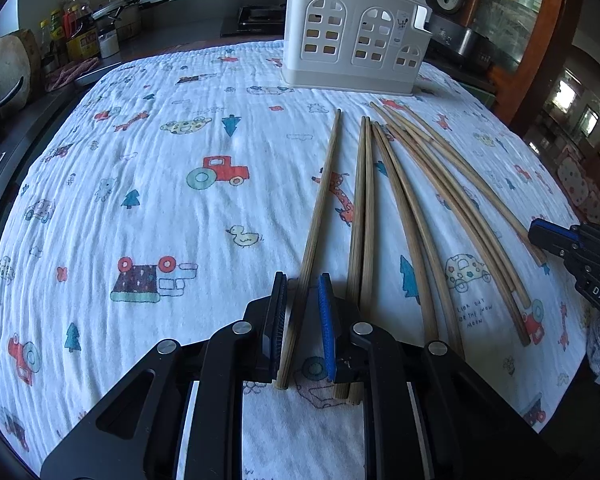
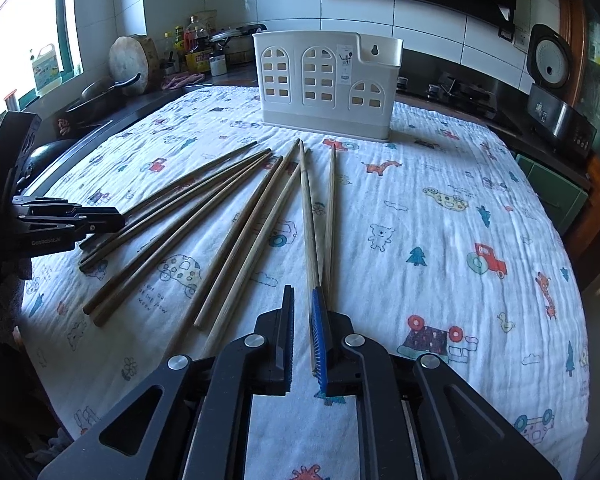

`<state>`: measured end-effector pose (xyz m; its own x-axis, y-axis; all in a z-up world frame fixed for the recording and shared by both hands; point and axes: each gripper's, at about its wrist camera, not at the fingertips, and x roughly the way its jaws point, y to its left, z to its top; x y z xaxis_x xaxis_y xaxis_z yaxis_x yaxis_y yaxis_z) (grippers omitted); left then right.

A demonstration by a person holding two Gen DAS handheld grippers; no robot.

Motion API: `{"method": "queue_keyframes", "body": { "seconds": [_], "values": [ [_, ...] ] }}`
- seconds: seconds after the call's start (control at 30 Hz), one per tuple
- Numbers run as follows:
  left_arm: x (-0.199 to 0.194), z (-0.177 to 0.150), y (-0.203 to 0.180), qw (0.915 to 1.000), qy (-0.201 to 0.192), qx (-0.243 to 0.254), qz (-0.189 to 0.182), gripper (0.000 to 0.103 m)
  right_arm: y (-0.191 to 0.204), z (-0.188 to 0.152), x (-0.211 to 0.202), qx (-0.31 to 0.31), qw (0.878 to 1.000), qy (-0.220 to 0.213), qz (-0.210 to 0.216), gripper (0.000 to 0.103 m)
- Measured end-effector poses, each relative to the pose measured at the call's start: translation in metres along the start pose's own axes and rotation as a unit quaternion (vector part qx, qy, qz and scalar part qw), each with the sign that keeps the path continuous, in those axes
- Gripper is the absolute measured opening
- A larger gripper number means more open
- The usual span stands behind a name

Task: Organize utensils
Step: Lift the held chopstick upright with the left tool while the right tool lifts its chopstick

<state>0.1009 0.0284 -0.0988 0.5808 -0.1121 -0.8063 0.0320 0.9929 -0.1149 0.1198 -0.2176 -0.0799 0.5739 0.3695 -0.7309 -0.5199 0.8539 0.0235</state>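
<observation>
Several wooden chopsticks (image 1: 440, 200) lie fanned on the printed cloth (image 1: 148, 208); the right wrist view shows the same fan of chopsticks (image 2: 204, 216). My left gripper (image 1: 301, 282) is low over the cloth with its jaws a little apart. One light chopstick (image 1: 320, 200) runs between them near the left pad, clear of the blue pad. My right gripper (image 2: 302, 294) has a narrow gap; a light chopstick (image 2: 307, 240) lies along its blue pad, clear of the other pad. A white utensil holder (image 1: 352, 40) (image 2: 324, 88) stands upright at the cloth's far edge.
Each gripper shows in the other's view: the right gripper (image 1: 540, 236) at the right edge, the left gripper (image 2: 72, 220) over the darker chopsticks. Bottles (image 2: 192, 48), a round board (image 2: 132, 64) and a pan (image 2: 108, 92) crowd the left counter. A stove (image 2: 460, 96) sits behind.
</observation>
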Motion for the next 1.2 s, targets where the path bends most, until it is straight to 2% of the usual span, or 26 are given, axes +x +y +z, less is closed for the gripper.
{"method": "queue_keyframes", "body": {
  "seconds": [0.47,0.83,0.93,1.0,1.1,1.2],
  "values": [
    [-0.003,-0.004,-0.002,1.0,0.001,0.005,-0.005,0.016,0.007,0.004,0.02,-0.021,1.0,0.02,0.005,0.016],
    [-0.003,-0.005,-0.003,1.0,-0.003,0.006,-0.005,0.017,0.002,-0.005,0.018,0.024,0.999,0.022,0.012,0.016],
    [-0.002,-0.004,-0.003,0.9999,-0.003,0.007,-0.008,0.017,0.001,-0.004,0.018,0.028,0.999,0.023,0.008,0.014],
    [-0.002,-0.004,-0.001,0.9999,-0.003,0.005,-0.011,0.016,0.001,-0.004,0.017,0.03,0.999,0.022,0.006,0.007],
    [-0.003,-0.003,-0.001,0.9999,-0.001,0.007,-0.009,0.009,0.0,-0.003,0.012,0.035,0.999,0.013,0.005,0.007],
    [-0.006,-0.002,0.0,0.9998,0.0,0.004,-0.017,0.008,0.003,0.0,0.002,0.03,1.0,-0.001,0.001,0.007]
  ]
}}
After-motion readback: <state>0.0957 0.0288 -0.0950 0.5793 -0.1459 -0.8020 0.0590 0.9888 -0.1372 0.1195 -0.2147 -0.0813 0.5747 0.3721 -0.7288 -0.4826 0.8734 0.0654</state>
